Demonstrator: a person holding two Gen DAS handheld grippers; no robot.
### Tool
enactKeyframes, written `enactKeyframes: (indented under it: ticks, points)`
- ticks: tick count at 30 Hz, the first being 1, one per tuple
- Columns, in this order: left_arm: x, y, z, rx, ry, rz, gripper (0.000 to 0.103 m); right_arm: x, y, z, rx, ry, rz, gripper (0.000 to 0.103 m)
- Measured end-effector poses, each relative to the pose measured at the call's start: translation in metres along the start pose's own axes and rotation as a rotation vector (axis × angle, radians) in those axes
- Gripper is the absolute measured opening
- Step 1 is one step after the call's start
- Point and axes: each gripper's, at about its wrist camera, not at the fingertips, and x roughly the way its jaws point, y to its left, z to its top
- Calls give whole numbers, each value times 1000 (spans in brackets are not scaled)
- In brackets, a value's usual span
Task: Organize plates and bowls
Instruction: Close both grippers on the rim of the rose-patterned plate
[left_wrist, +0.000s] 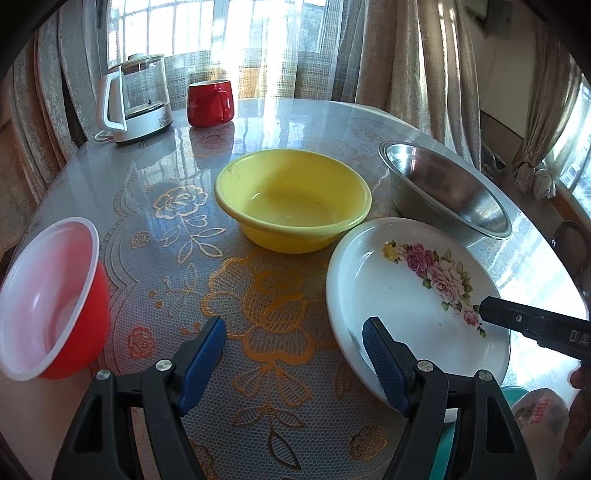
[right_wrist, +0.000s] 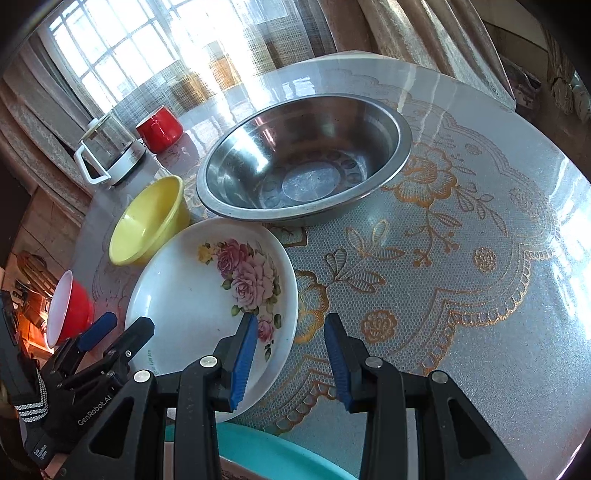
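A white plate with pink roses (left_wrist: 406, 295) (right_wrist: 207, 288) lies at the near edge of the table. My left gripper (left_wrist: 295, 354) is open, its right finger over the plate's left rim. My right gripper (right_wrist: 291, 354) is open, straddling the plate's right rim; its finger shows in the left wrist view (left_wrist: 535, 325). A yellow bowl (left_wrist: 291, 203) (right_wrist: 147, 221) sits behind the plate. A steel bowl (left_wrist: 443, 188) (right_wrist: 303, 158) sits at the far right. A red bowl with a white inside (left_wrist: 48, 299) (right_wrist: 68, 310) is at the left edge.
A glass kettle (left_wrist: 136, 99) (right_wrist: 107, 147) and a red mug (left_wrist: 210, 103) (right_wrist: 159, 129) stand at the table's far side by the curtains. A teal item (right_wrist: 280, 454) sits below the plate at the near edge. The table (right_wrist: 461, 258) has a floral cover.
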Motion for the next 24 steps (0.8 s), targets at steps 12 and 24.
enactKeyframes:
  ticks: [12, 24]
  points:
    - [1, 6, 4, -29, -3, -94, 68, 13, 14, 3, -47, 22, -1, 30]
    - [0, 5, 4, -15, 8, -180, 31, 22, 16, 0, 32, 49, 104, 13]
